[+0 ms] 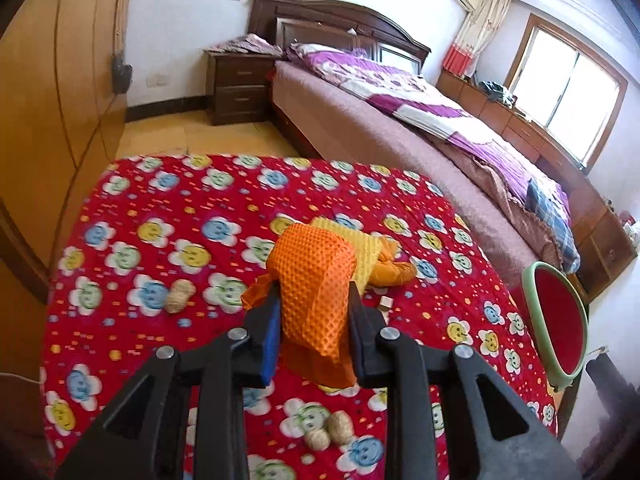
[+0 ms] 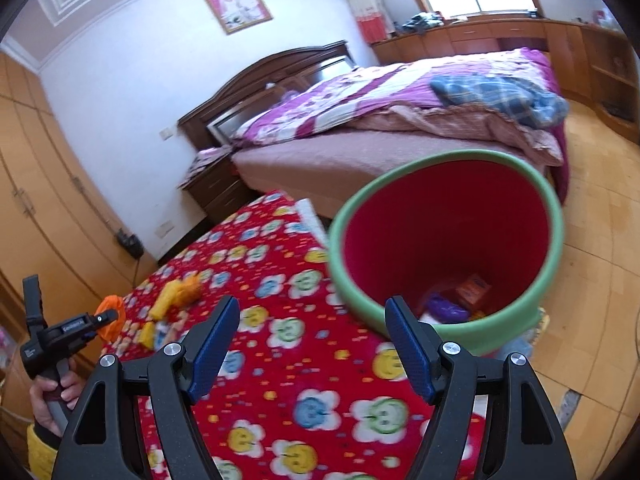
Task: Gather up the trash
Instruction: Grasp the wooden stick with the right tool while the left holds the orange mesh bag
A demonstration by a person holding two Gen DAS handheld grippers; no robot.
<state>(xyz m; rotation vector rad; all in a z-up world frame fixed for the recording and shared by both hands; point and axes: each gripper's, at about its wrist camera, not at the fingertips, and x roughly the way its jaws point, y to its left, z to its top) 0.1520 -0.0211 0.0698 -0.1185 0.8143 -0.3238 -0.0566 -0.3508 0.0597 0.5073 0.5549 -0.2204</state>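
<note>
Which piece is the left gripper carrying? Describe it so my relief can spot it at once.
Start at the red flower-print cloth over the table. The left gripper is shut on an orange waffle-textured mesh, lifted above the cloth. Its neighbour, the yellow mesh, lies just behind it; the held one is plain orange and drapes over the jaws.

Left wrist view looks down over the red flowered table (image 1: 168, 208) toward the bed (image 1: 400, 120), close. Right wrist view faces the bin (image 2: 444, 236); both share table, bed, bin.
</note>
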